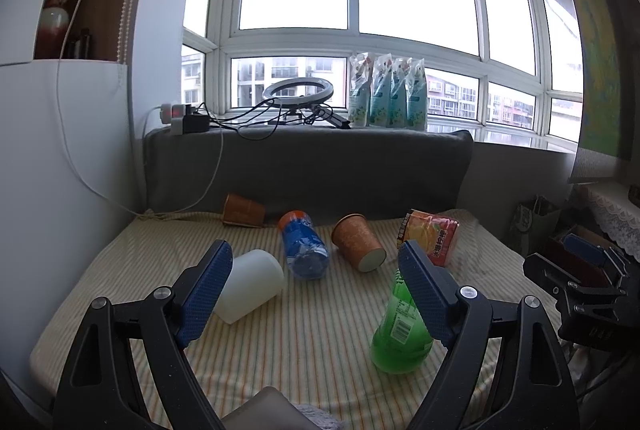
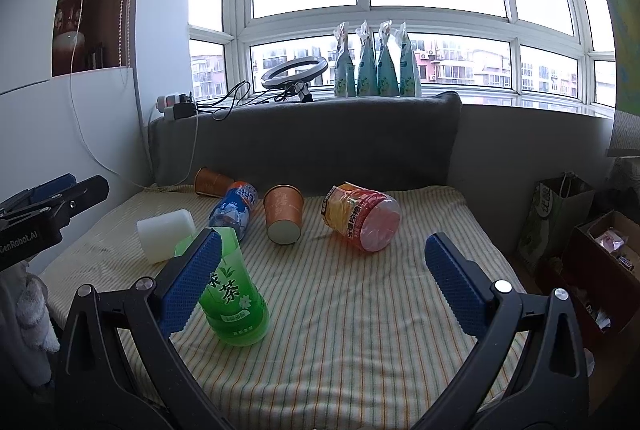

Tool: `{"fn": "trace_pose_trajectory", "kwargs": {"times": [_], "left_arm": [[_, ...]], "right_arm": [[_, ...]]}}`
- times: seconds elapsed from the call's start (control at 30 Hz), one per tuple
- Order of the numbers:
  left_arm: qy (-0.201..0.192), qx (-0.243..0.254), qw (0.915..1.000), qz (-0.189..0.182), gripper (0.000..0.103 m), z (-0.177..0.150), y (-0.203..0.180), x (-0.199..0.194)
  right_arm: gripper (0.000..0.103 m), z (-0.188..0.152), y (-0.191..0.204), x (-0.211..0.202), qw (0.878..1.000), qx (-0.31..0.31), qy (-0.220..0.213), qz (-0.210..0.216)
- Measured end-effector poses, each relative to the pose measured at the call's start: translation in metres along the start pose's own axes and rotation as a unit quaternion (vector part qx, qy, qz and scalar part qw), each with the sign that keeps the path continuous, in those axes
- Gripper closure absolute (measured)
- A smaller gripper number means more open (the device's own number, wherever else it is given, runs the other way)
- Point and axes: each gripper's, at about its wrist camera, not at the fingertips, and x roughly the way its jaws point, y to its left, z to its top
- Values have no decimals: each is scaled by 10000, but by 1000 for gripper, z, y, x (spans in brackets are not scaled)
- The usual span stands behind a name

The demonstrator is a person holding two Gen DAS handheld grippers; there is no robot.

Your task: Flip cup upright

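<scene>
An orange paper cup [image 1: 358,243] [image 2: 283,213] lies on its side mid-bed, its base toward me. A second orange cup [image 1: 243,211] [image 2: 212,183] lies on its side by the grey backrest. A white plastic cup [image 1: 251,285] [image 2: 166,235] lies on its side at the left. My left gripper [image 1: 316,294] is open and empty, above the bed with the white cup just beyond its left finger. My right gripper [image 2: 324,282] is open and empty, short of the middle orange cup. Each gripper shows at the edge of the other's view [image 1: 576,286] [image 2: 40,214].
A green tea bottle [image 1: 400,330] [image 2: 234,294], a blue-labelled bottle [image 1: 304,246] [image 2: 236,208] and a red-yellow juice bottle [image 1: 430,234] [image 2: 360,216] lie on the striped bedspread [image 2: 360,330]. A grey backrest [image 2: 304,138] is behind. Boxes and a paper bag [image 2: 556,214] stand at the right.
</scene>
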Motion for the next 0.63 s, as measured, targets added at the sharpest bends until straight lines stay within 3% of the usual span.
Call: {"fn": "trace_pose_trajectory", "kwargs": {"times": [0.63], "left_arm": [[-33,47,9999,86,18,0,3,2]], "right_arm": [[0,-4,6,4,9999,-76,103,91]]}}
